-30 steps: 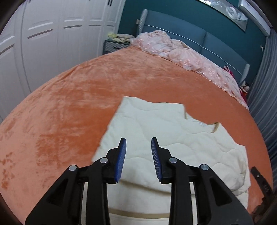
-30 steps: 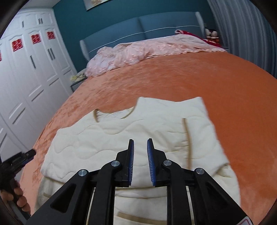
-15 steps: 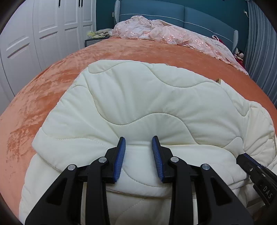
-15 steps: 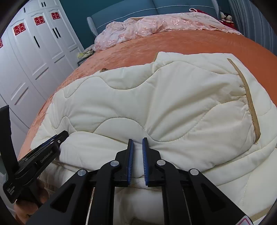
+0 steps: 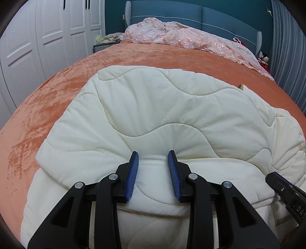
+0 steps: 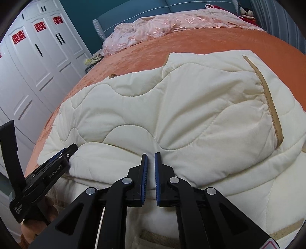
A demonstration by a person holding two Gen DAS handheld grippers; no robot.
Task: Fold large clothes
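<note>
A cream quilted jacket [image 5: 156, 107] lies on the orange bedspread [image 5: 57, 92], its upper part folded down over the near part; it also shows in the right wrist view [image 6: 191, 107] with tan trim [image 6: 271, 107]. My left gripper [image 5: 153, 155] is open, its tips at the folded edge with nothing held. My right gripper [image 6: 151, 156] has a narrow gap between its jaws and rests at the same folded edge with no cloth between them. Each gripper shows in the other's view, the right one [image 5: 286, 191] and the left one [image 6: 57, 159].
A pink lace blanket [image 5: 187, 38] lies crumpled along the blue headboard [image 5: 191, 13]. White wardrobe doors [image 6: 38, 63] stand on the left. A small nightstand with clutter [image 5: 103, 43] sits by the bed. Grey curtains [image 5: 286, 47] hang on the right.
Both grippers came down and forward from above the spread jacket to its near folded edge. The right jaws narrowed a little. Little has moved in the last half second.
</note>
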